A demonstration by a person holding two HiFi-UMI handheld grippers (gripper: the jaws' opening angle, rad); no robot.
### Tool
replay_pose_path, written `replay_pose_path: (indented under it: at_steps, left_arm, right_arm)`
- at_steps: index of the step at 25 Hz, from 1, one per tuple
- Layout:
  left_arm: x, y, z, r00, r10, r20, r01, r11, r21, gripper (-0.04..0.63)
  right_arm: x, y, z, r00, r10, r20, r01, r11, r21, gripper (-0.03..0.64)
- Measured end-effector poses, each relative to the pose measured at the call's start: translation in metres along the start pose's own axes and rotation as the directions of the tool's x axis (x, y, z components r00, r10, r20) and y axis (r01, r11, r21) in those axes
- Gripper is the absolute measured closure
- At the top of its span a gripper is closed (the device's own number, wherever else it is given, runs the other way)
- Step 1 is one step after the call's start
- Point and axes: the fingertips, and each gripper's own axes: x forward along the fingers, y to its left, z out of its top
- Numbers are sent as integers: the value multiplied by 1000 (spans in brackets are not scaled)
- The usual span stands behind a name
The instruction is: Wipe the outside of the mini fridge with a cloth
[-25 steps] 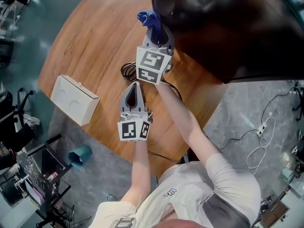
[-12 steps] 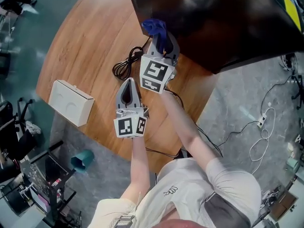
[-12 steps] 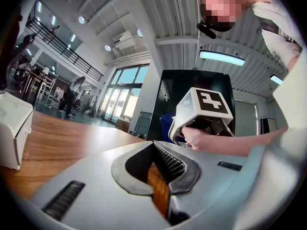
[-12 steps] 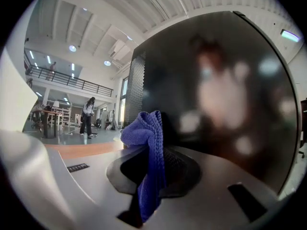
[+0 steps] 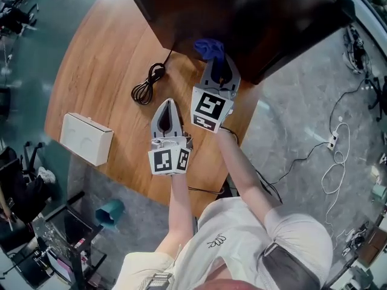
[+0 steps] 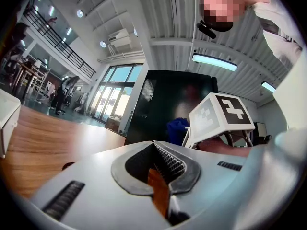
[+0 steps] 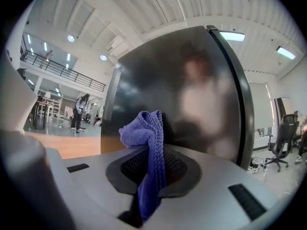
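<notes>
Pinching the cloth (image 7: 146, 147) between closed jaws, the right tool (image 5: 219, 70) is holding a bunched blue fold up against the fridge (image 5: 242, 17), low on its dark glossy front near the corner by the counter (image 5: 103, 53) edge. I cannot tell whether the cloth is actually pressing on the panel. The left tool (image 5: 167, 106) is hovering just beside it over the counter, jaws together and gripping nothing.

Only a small tuft is sticking out past the jaws, so wiping well is probably calling for a tilted approach that keeps fabric, not hard tips, on the gloss, and for slow overlapping passes with light pressure.

A coiled black cable (image 5: 147, 84) is lying on the counter left of the tools, trailing toward the fridge. A white box (image 5: 86, 139) is sitting farther left. Neither seems to be blocking the front. On the floor, a teal cup (image 5: 110, 211) and loose white cords (image 5: 331, 168) are lying well apart.
</notes>
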Motion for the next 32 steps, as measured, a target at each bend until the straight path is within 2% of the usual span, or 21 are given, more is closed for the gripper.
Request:
replay_pose_path:
  at_steps: [12, 17, 22, 26, 32]
  left_arm:
    - [0, -43, -1, 997, -73, -21, 74, 997, 7, 591]
    - [2, -62, 1, 993, -114, -30, 114, 993, 24, 591]
    - [2, -67, 2, 992, -124, -31, 125, 992, 26, 591]
    - [4, -72, 5, 991, -129, -25, 129, 991, 19, 591]
    - [5, -78, 2, 990, -141, -25, 141, 990, 15, 591]
  right_arm:
    - [-43, -86, -14, 993, -107, -46, 109, 994, 26, 555]
    - [-53, -108, -16, 991, -122, -54, 124, 992, 25, 555]
    - [-62, -132, -16, 983, -171, -65, 174, 984, 44, 555]
    - [-66, -149, -16, 980, -186, -65, 187, 982, -2, 555]
    - [-68, -162, -20, 976, -206, -69, 206, 979, -16, 555]
